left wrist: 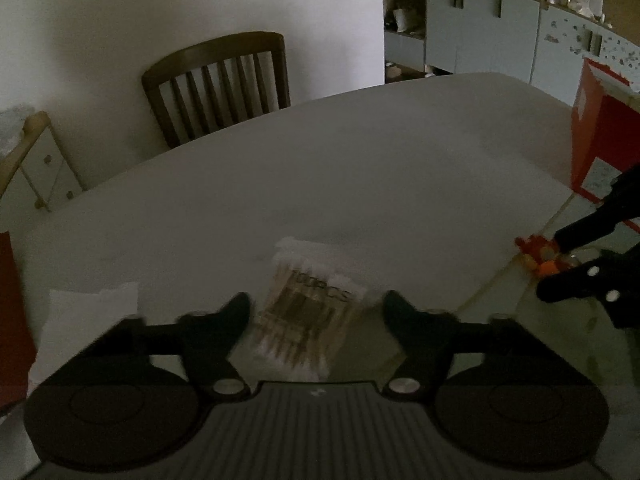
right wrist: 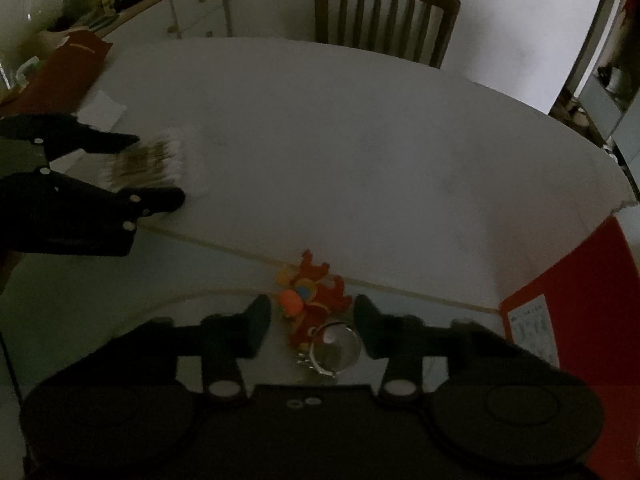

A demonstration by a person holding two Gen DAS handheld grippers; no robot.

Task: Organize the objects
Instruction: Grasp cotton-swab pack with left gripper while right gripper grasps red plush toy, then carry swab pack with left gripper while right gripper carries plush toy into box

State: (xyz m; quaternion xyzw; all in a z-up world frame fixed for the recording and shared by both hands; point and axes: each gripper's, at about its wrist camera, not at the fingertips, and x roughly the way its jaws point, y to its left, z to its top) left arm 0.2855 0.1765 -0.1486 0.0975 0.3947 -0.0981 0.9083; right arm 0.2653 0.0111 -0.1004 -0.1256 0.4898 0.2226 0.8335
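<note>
Left wrist view: the left tongs (left wrist: pixel 316 312) hang wide open over a clear plastic packet of cotton swabs with wooden sticks (left wrist: pixel 310 318), blurred by motion, lying flat on the pale round bench (left wrist: pixel 320 168). The packet sits between the two fingers, touching neither as far as the blur allows. A white sheet of paper (left wrist: pixel 88 320) lies just left of it, and a red carton (left wrist: pixel 596 136) stands at the bench's right edge, where the other tongs reach a small red-and-orange charm. The step in hand looks like the approach to a pick; the next move calls for lowering onto the packet and closing across its narrow width.

Right wrist view: the right tongs (right wrist: pixel 308 324) are likewise open and hold nothing. Between the fingers lies the red-and-orange dragon-shaped keychain charm (right wrist: pixel 314 300), with a round clear glass-and-metal piece (right wrist: pixel 334 346) at its near end. The fingers flank the charm without clear contact. A dark wooden slat-back chair (right wrist: pixel 386 16) stands beyond the bench. Here too a grasp seems imminent, and it would need a centred squeeze on the charm's soft body rather than the slick round piece.
</note>
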